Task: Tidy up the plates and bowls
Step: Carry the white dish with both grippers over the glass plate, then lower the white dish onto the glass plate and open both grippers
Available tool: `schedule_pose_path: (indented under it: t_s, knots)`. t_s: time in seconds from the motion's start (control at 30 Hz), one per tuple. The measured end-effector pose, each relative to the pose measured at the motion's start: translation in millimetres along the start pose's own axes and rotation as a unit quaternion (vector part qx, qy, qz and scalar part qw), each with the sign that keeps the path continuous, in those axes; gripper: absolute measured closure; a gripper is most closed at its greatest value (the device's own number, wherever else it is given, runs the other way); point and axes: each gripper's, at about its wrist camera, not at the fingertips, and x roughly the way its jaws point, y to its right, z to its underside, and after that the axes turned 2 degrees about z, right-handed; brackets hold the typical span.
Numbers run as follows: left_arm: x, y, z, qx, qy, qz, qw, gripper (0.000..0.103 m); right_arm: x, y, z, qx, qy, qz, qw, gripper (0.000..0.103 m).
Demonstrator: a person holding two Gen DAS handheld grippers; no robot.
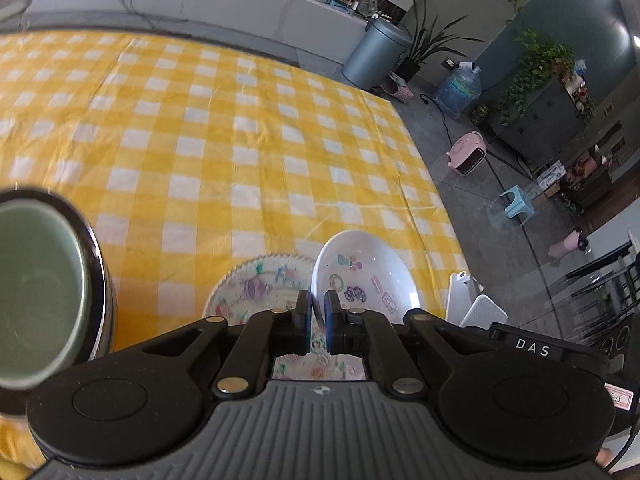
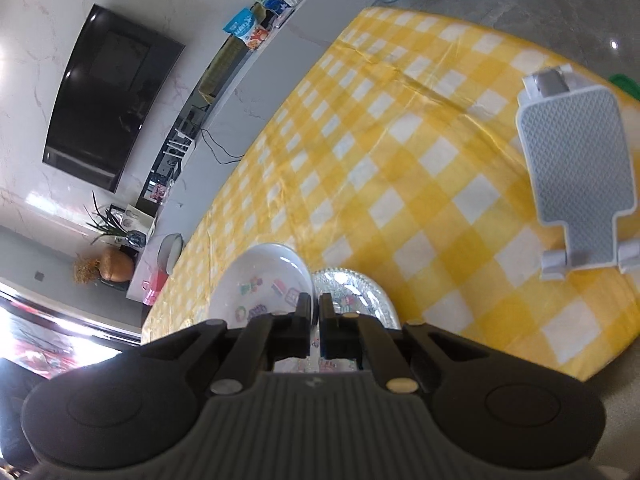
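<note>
Two wrist views were logged at this moment. Largest item: yellow-and-white checked tablecloth (image 1: pixel 248 132) (image 2: pixel 400 168), which covered the whole tabletop and showed creases running across it.

Next, at the near left of the left wrist view, a pale green mug with a dark rim (image 1: pixel 36 292) stood on the cloth, blurred and partly cut off by the frame edge.

A grey textured plastic stand with white feet (image 2: pixel 576 172) rested on the cloth at the far right of the right wrist view, well apart from the dishes.

A white bowl printed with small coloured cartoon figures (image 1: pixel 362 276) (image 2: pixel 264 280) was tilted up on edge. Touching it lay a flat white plate with a scalloped rim and coloured drawings (image 1: pixel 260 288) (image 2: pixel 352 296): plate to the left of the bowl in the left wrist view, to the right of it in the right wrist view. Both sat near the table's near edge.

Left gripper (image 1: pixel 318 312): fingers nearly together, pinching the rim of the bowl in the narrow gap.

Right gripper (image 2: pixel 316 314): fingers likewise nearly together, at the seam where bowl and plate met. Which dish's rim sat between them could not be told.
</note>
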Motion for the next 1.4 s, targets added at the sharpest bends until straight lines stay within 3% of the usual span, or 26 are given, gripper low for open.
schedule_pose_path:
  t_s: [0.27, 0.6, 0.77, 1.4]
  knots:
    - [4, -8, 19, -0.02, -0.006, -0.012, 0.9997, 0.097, 1, -10, 12, -0.059, -0.014, 0.051, 0.997, 0.102]
    - [15, -22, 33, -0.035, -0.017, -0.036, 0.9986, 0.097, 21, -11, 16, -0.07, -0.047, 0.073, 0.994, 0.102]
    - [18, -21, 32, -0.015, -0.004, -0.05, 0.9986, 0.097, 33, -17, 18, -0.089, -0.057, 0.092, 0.99, 0.102]
    - [34, -17, 37, 0.024, -0.014, -0.092, 0.9954, 0.092, 49, -29, 24, -0.123, -0.079, 0.131, 0.981, 0.101]
